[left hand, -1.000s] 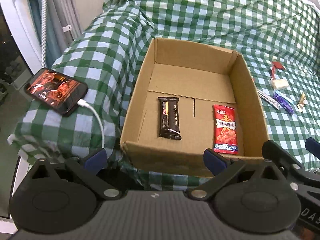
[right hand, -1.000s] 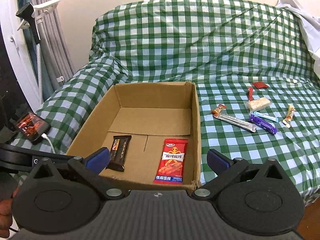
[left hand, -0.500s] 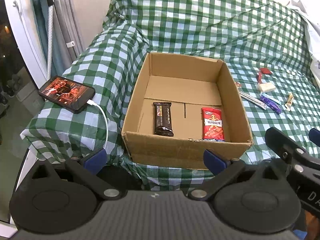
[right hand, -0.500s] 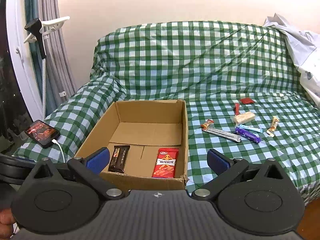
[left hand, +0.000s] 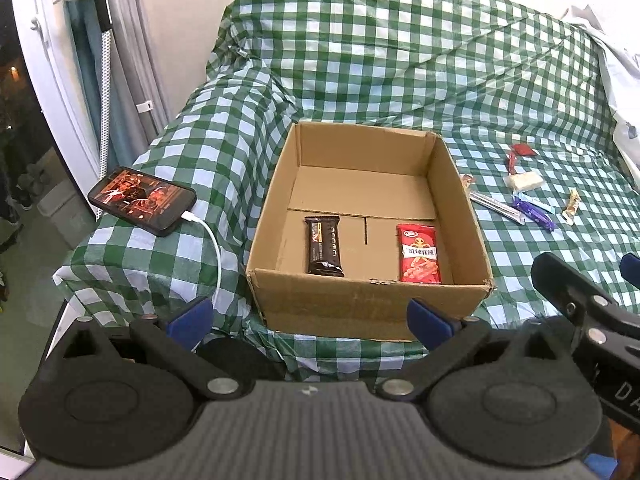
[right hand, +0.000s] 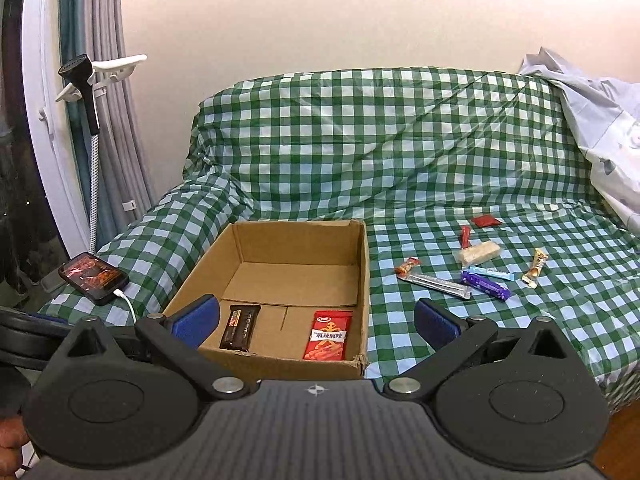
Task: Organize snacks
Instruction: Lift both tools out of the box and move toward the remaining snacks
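Snacks [right hand: 460,278] loose on green checked cloth [right hand: 400,160] beside cardboard box [left hand: 360,304], both grippers [left hand: 308,316] [right hand: 316,322] spread wide, empty.

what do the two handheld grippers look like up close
Both look alike. The left gripper and right gripper each have a dark grey ribbed body, two round black discs, black linkage arms with silver rivets, and blue pads on the fingers. A small crosshair mark sits at the centre of each body. In the left view, white letters show on the right gripper's black side.
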Demonstrator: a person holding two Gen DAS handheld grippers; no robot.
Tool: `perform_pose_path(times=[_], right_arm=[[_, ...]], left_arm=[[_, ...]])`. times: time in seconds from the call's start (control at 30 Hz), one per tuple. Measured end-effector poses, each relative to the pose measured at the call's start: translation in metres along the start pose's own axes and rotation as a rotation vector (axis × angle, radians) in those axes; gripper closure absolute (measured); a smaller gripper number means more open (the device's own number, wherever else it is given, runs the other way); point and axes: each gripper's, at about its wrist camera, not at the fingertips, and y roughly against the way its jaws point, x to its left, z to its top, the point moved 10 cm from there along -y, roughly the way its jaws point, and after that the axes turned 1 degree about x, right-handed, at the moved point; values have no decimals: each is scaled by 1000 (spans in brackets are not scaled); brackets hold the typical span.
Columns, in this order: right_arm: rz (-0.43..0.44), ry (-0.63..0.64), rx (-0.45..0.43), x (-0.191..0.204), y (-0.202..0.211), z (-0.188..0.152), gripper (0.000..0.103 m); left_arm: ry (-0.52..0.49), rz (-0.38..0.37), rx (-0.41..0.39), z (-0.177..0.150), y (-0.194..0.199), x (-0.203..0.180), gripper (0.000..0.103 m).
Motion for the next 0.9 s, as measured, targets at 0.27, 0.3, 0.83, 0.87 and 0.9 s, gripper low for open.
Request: perform_pose_path(times=[0.27,0.3,0.83,0.87,0.9], right_arm=[[-1,-20,30,-4,-8,-6,1],[2,-20,34,-4,-10,-7,1],[11,-74,121,-22,-39,-23,1],[14,-78,125,-24,-41,-24,1],[17,-83,129,-25,-43,-24,1]], left_arm=[[-16,-1,23,-5,-9,-2,0],[-15,-1,27,-5,-11,-2,0],[-50,10,102,-7,-40,-15,0],[-53,12,105,-6,-42,-15,0],[-56,16,109,-5,-43,-15,0]])
